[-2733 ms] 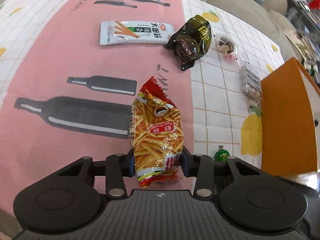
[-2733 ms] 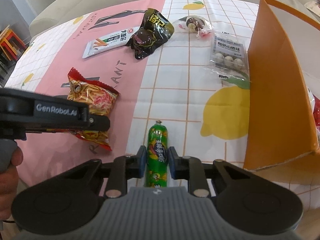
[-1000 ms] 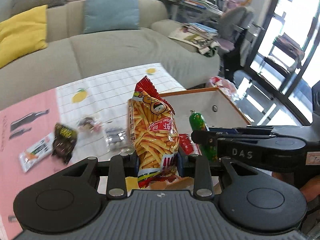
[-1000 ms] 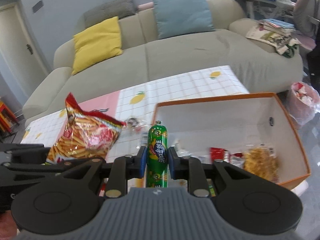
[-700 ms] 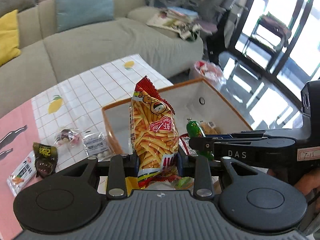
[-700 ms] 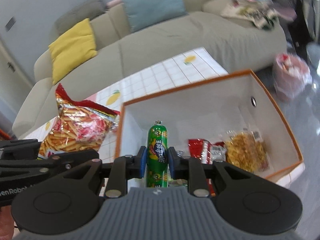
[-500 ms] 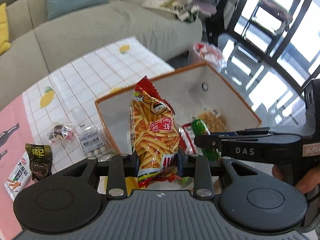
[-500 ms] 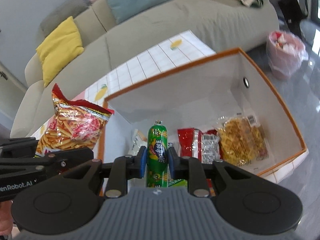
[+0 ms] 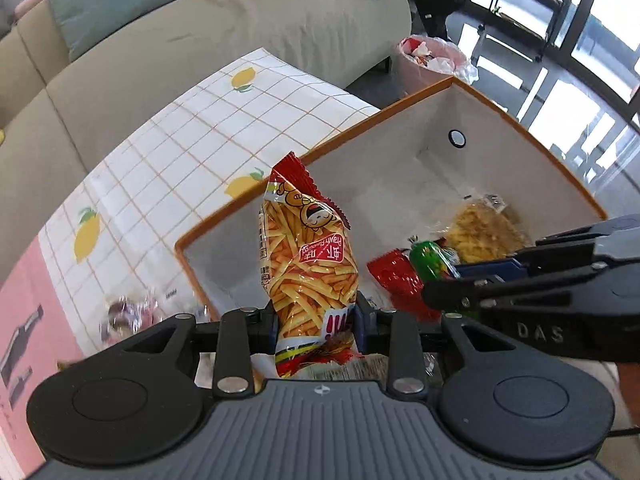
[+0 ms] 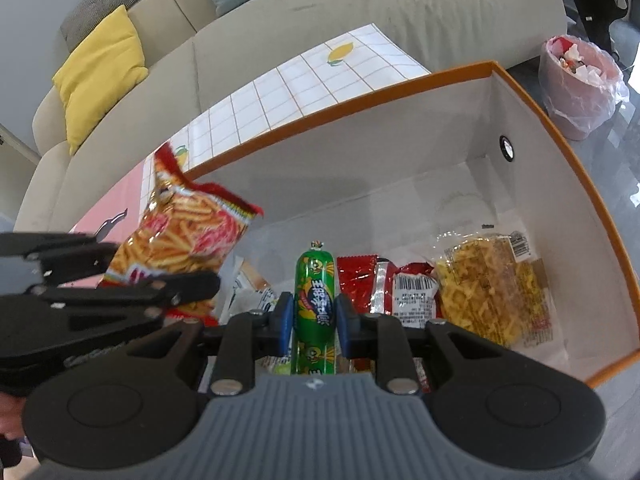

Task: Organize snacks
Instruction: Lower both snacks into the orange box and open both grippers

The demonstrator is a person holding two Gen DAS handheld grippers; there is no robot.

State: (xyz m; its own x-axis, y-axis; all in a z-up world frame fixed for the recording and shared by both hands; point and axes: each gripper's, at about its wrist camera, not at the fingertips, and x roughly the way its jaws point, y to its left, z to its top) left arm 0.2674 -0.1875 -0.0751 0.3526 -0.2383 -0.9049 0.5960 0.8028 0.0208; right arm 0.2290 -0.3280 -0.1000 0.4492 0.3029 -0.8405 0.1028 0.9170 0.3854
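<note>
Above the box (image 10: 552, 128), left gripper (image 9: 316, 320) clamps the chips (image 9: 308, 264) and right gripper (image 10: 310, 326) the sausage (image 10: 314, 292), both long axes pointing far, drop zone directly below.

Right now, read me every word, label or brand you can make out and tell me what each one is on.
"DAS": on the side of the right tongs.
"Prawn": on the red label of the fries-pattern snack bag in the left tongs; the Chinese characters beside it are unclear.
Green sausage stick: Chinese print, too warped to read.
Barcode label on the red packet: too small.
</note>
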